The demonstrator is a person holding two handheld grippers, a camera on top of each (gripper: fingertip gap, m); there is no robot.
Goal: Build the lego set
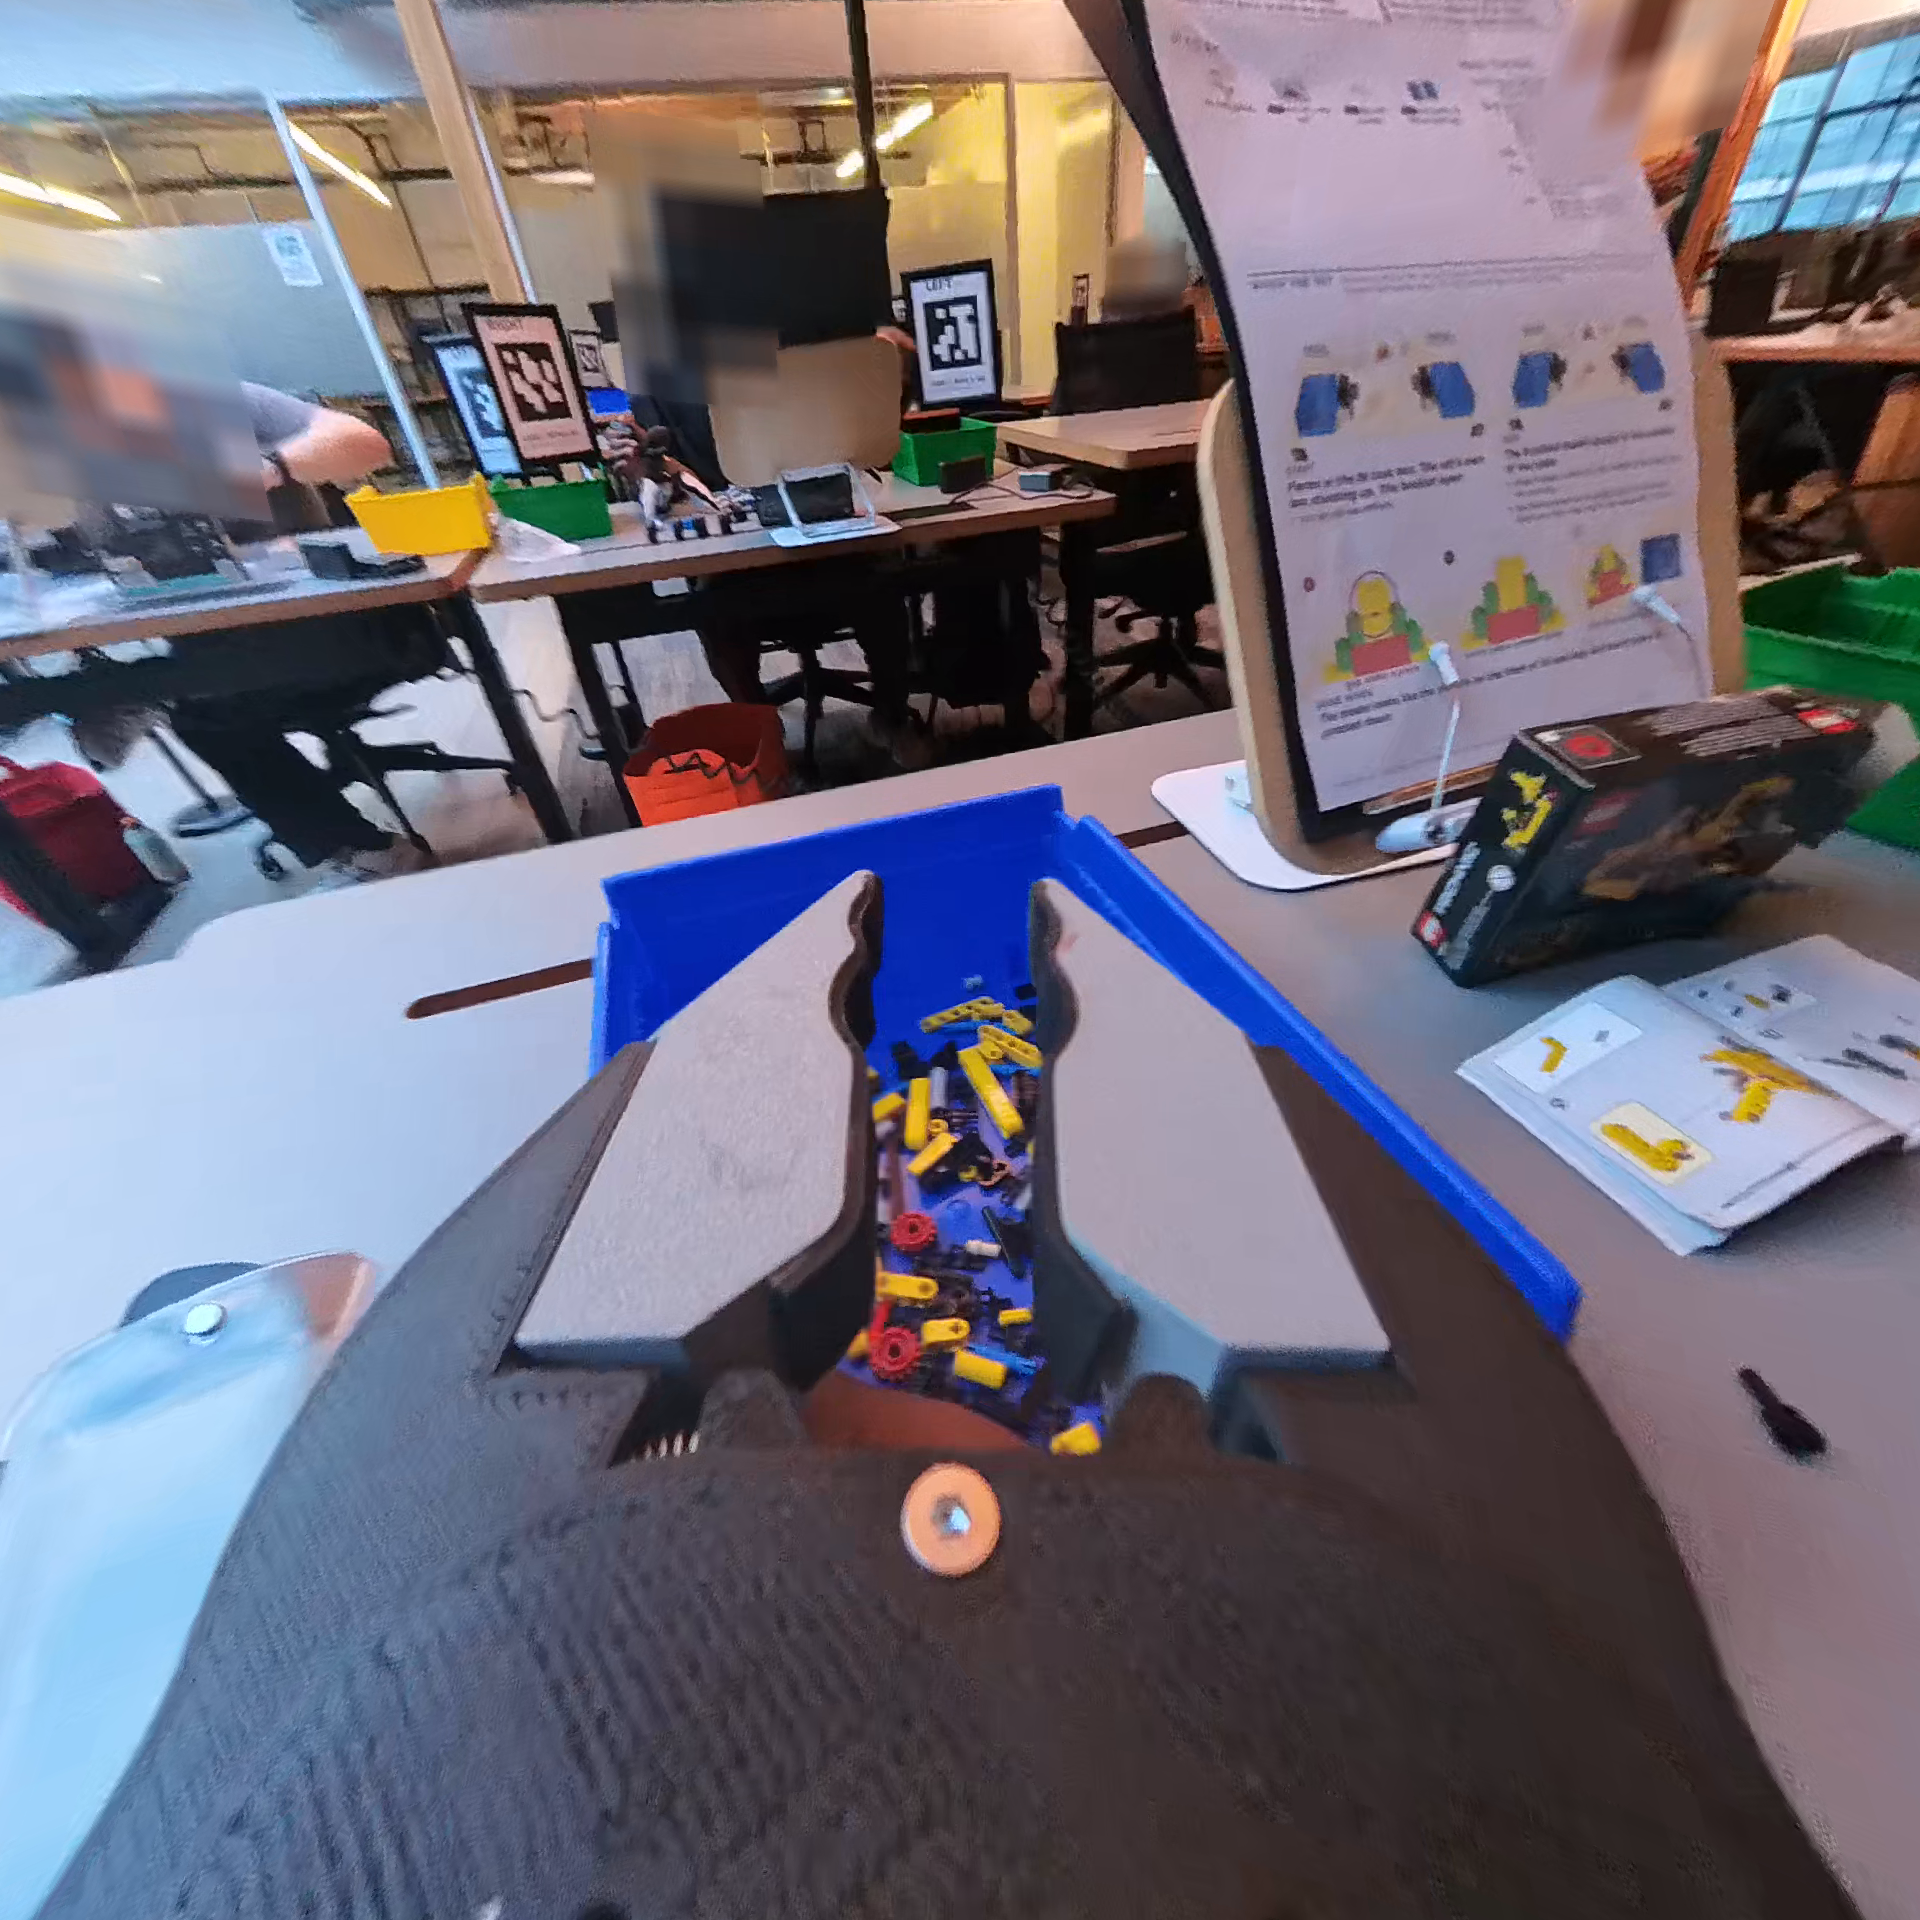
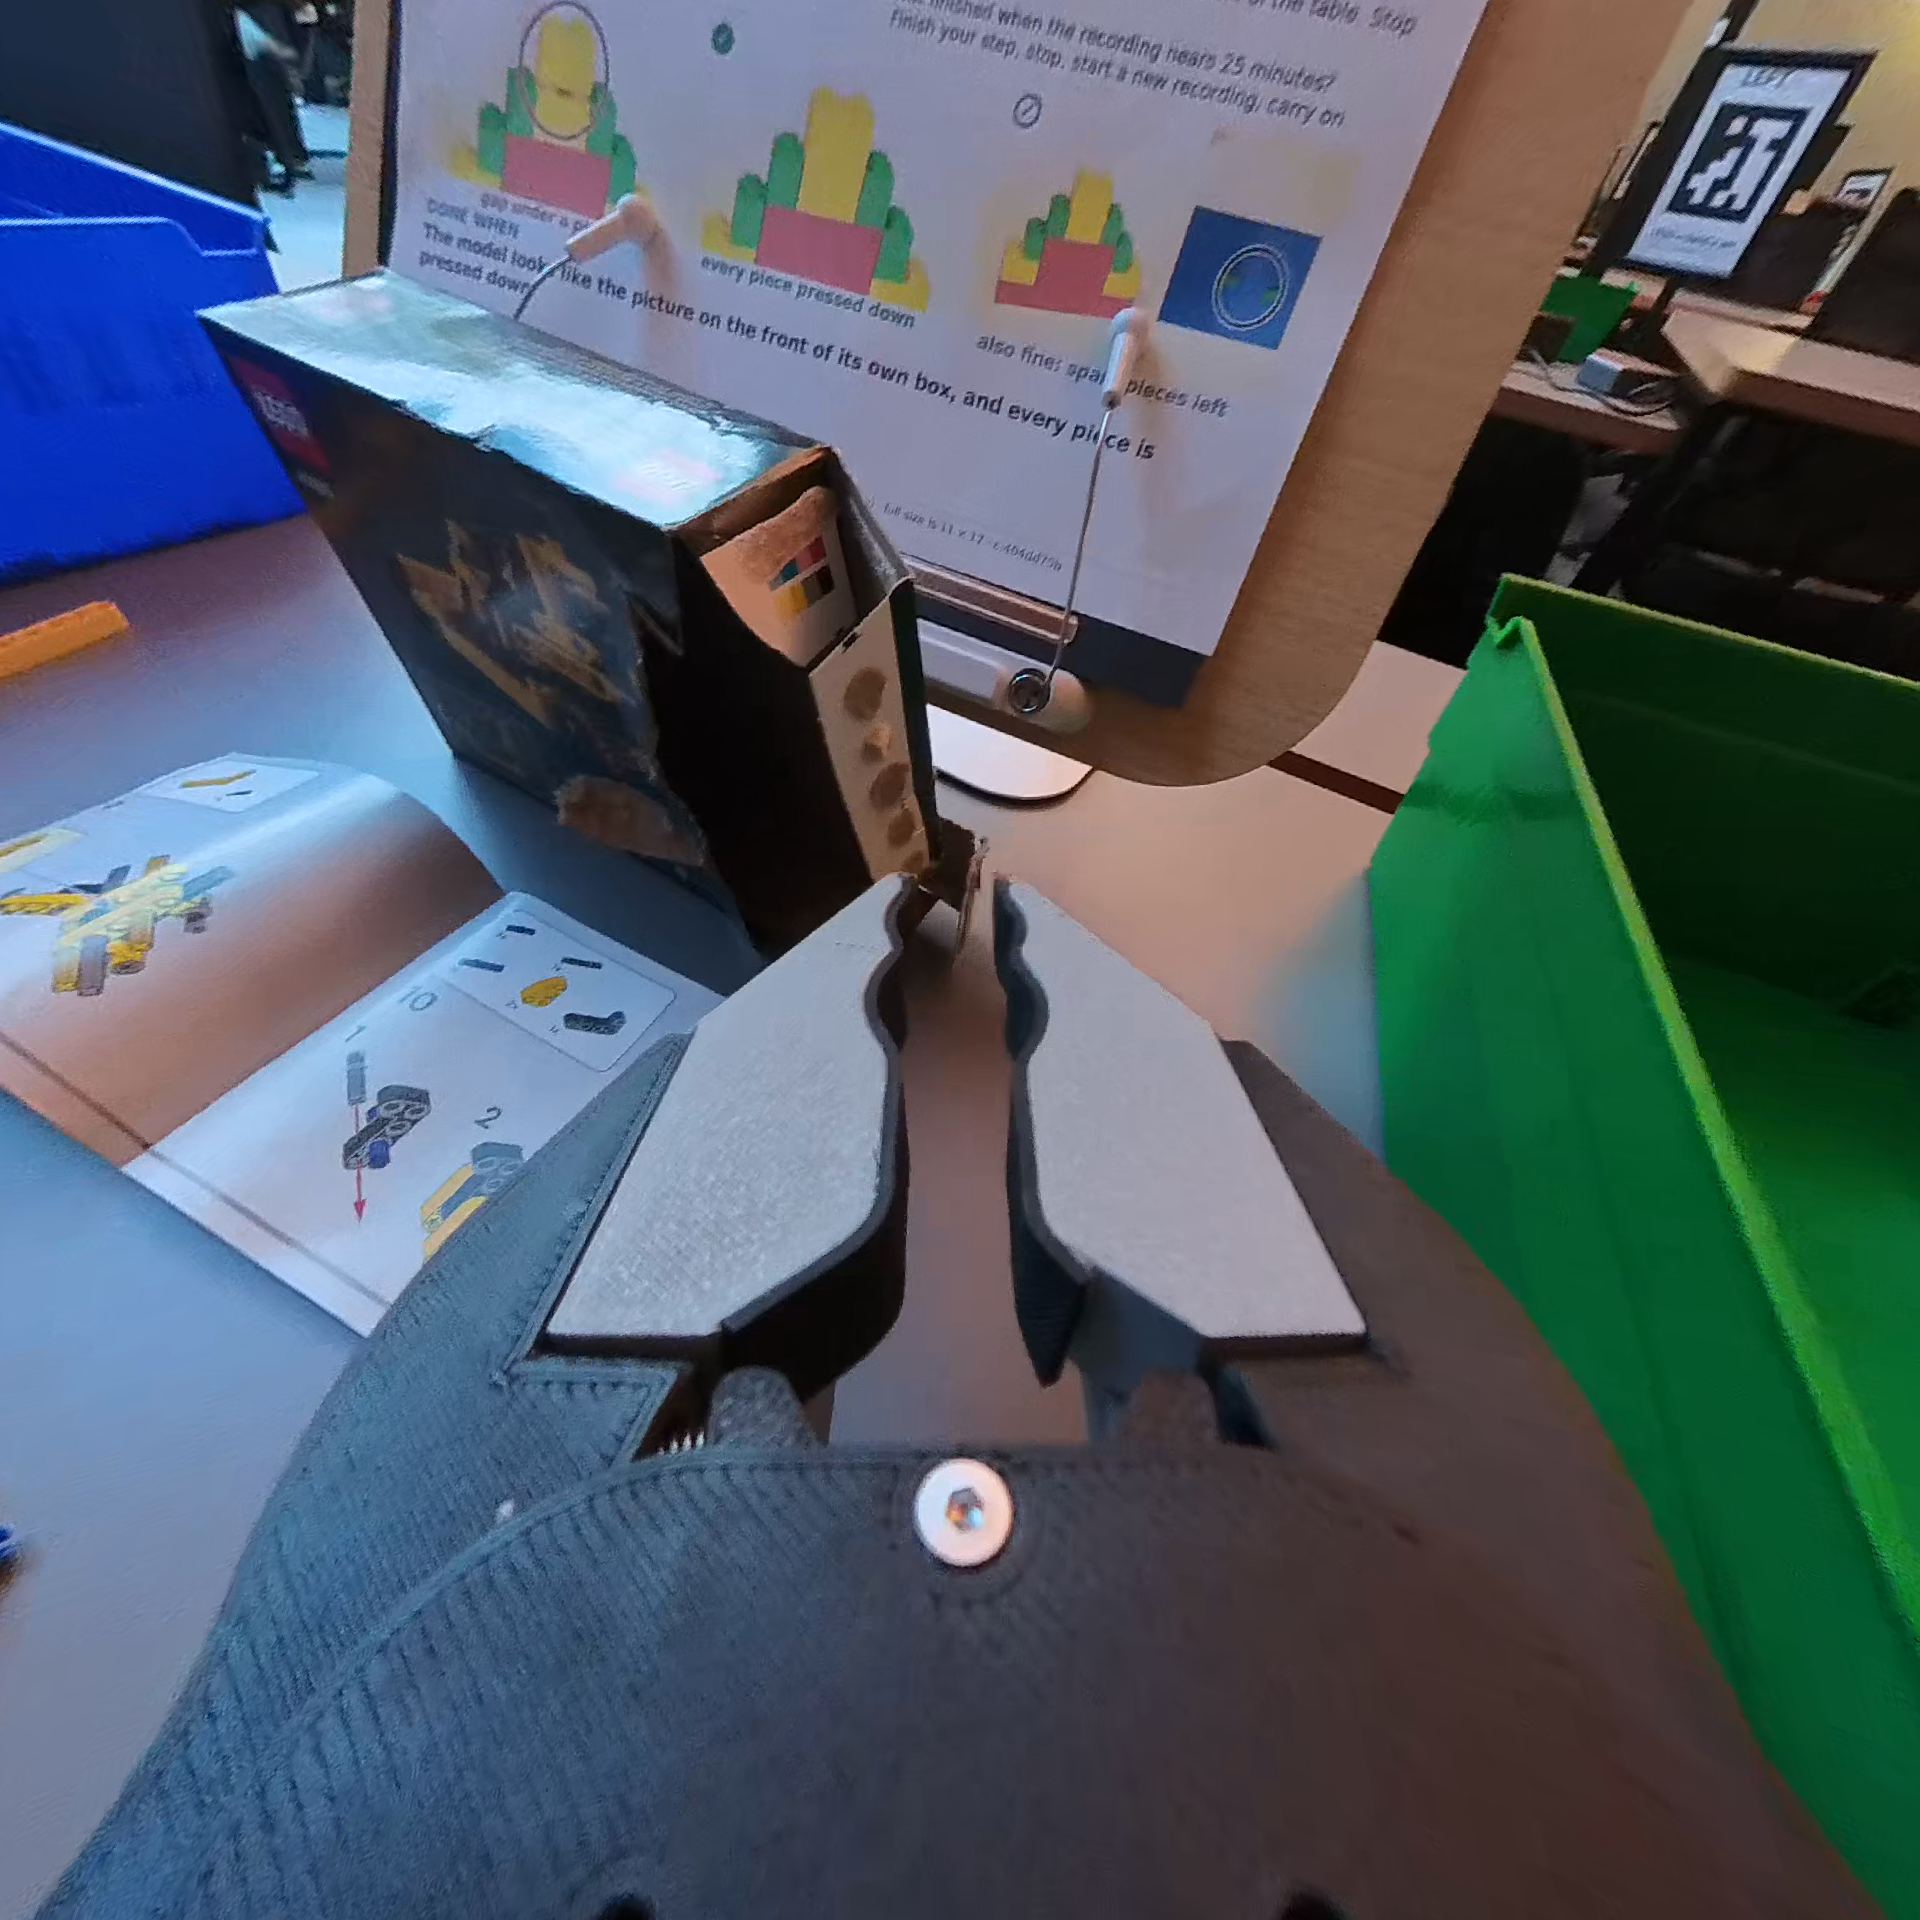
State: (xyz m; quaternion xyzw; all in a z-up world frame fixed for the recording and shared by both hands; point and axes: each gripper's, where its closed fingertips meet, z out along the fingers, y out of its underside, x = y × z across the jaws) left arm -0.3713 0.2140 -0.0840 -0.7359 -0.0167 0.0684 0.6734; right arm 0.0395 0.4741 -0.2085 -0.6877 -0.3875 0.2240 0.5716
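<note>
My left gripper (image 1: 956,914) is open and empty, and hovers over a blue bin (image 1: 1299,1018). The bin holds several loose yellow, black and red lego pieces (image 1: 966,1132). My right gripper (image 2: 951,899) is narrowly open just above the table, its tips at the torn lower flap of the dark lego box (image 2: 540,582). It grips nothing. The box also shows in the left wrist view (image 1: 1642,831). The open instruction booklet (image 2: 260,987) lies left of my right gripper and right of the blue bin (image 1: 1704,1081).
A green bin (image 2: 1662,1039) stands close to the right of my right gripper. A printed sheet on a wooden stand (image 2: 935,260) rises behind the box. A small black piece (image 1: 1782,1413) and an orange beam (image 2: 62,634) lie on the table. From the left gripper's tips to the orange beam (image 2: 62,634) is close to 25 cm.
</note>
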